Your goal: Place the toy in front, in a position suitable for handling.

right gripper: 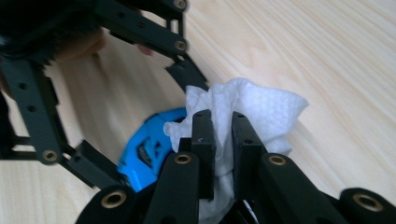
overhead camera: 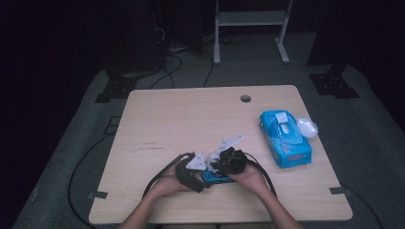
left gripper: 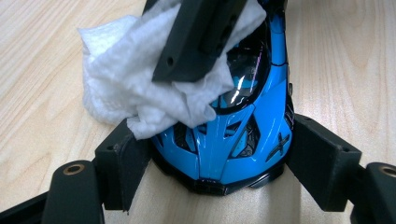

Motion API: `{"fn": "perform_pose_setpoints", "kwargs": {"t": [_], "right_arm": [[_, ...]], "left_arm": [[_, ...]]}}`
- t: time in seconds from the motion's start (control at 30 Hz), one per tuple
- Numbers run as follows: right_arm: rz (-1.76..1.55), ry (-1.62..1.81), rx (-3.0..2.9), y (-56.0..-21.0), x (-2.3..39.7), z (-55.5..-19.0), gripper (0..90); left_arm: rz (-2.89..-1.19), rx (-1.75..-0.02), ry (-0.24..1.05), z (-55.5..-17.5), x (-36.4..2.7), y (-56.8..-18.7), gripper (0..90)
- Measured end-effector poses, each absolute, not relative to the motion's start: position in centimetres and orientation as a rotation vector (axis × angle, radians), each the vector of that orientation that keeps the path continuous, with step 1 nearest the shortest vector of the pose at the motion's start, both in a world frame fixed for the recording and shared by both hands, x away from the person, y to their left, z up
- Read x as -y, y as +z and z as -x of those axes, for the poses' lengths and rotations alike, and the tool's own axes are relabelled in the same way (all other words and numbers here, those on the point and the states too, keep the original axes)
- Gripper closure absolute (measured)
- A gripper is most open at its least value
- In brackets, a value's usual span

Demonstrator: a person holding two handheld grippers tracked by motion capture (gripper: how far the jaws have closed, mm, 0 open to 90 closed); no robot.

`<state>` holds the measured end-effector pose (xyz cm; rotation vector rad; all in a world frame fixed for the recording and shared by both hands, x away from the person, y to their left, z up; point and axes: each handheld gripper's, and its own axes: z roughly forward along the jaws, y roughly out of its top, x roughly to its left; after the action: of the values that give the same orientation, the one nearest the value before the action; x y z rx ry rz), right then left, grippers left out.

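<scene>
Inspector: High view first. Left gripper [overhead camera: 203, 177] and right gripper [overhead camera: 228, 164] sit together near the table's [overhead camera: 157, 119] front edge, a hand behind each. Between them lies a blue toy car [overhead camera: 215, 177]. A blue wipes pack [overhead camera: 285, 138] lies well apart, to the right of the right gripper.

Clerk: And the left gripper view?

Inspector: Toy car [left gripper: 229, 126] sits nose-first between the left gripper's [left gripper: 217, 163] jaws, which are clamped on its two flanks. Over the car's roof, beyond those jaws, the right gripper [left gripper: 201, 37] presses a white wipe [left gripper: 126, 84] down; the wipe drapes over the windscreen and touches the jaw on the view's left.

Clerk: Right gripper view?

Inspector: Right gripper [right gripper: 219, 140] has its jaws nearly together, pinched on the wipe [right gripper: 252, 107], which bunches out beyond the tips. Just beside them, on the view's left, the toy car [right gripper: 149, 144] shows, framed by the left gripper's [right gripper: 98, 126] black linkage.
</scene>
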<state>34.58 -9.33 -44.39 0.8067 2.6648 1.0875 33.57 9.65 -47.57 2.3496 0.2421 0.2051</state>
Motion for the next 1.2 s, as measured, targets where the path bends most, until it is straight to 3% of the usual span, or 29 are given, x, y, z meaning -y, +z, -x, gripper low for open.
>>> {"fn": "perform_pose_setpoints", "kwargs": {"t": [0.47,1.2], "right_arm": [[-0.943,1.072,-2.581,-44.1,14.3,-34.5,81.9],[-0.878,1.102,-2.586,-44.0,13.0,-34.0,81.5]], "left_arm": [[-2.347,-0.242,0.209,-33.6,-9.6,-47.6,25.1],[-2.341,-0.248,0.208,-33.6,-9.6,-47.6,25.1]]}}
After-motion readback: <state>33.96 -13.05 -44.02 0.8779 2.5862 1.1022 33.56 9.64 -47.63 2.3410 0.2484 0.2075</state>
